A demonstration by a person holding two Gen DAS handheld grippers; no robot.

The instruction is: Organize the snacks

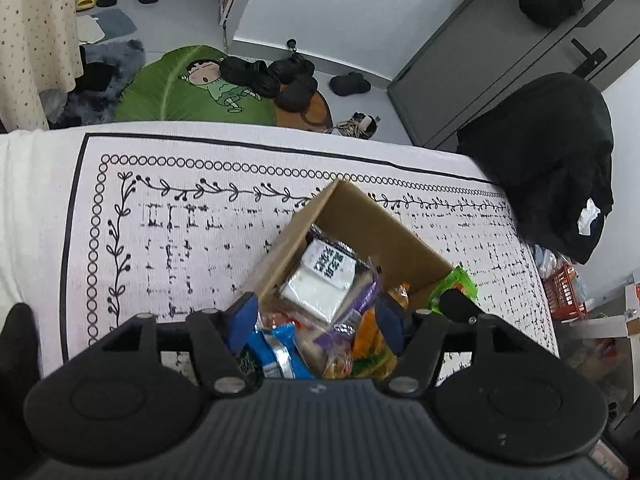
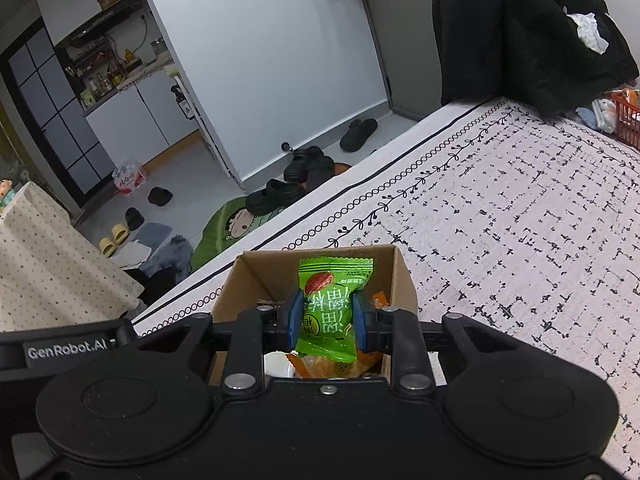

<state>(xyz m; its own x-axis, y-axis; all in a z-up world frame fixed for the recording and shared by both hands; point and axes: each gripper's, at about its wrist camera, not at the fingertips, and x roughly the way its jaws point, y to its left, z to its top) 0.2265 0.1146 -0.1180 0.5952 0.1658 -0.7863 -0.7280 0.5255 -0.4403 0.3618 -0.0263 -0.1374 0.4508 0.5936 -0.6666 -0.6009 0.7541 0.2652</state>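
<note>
Right hand-held gripper (image 2: 326, 320) pinching a green snack packet (image 2: 330, 304) between its blue pads, packet upright, held just above the open cardboard box (image 2: 404, 280); orange and white wrappers visible in the box below it. Left hand-held gripper (image 1: 320, 318) spread wide, blue pads apart, hovering over the same cardboard box (image 1: 360, 216), gripping nothing. Inside the box in the left view: a white packet with black print (image 1: 320, 276) on top, a blue packet (image 1: 280, 350), a purple wrapper (image 1: 364, 300), orange wrappers (image 1: 370, 336) underneath. The green packet (image 1: 454, 284) shows at the box's right edge with the right gripper's dark tip on it. Box sits on a white cloth with black leaf-and-ring border (image 1: 180, 220), whether bed or tabletop cannot tell. Farther right, black clothing (image 1: 552, 168) heaped at the cloth's edge, orange basket (image 1: 564, 292) beside it. Beyond, on the floor: green leaf-shaped rug with cartoon figure (image 1: 188, 80), black shoes (image 1: 280, 76) on it, yellow slipper (image 1: 85, 0) far back.
</note>
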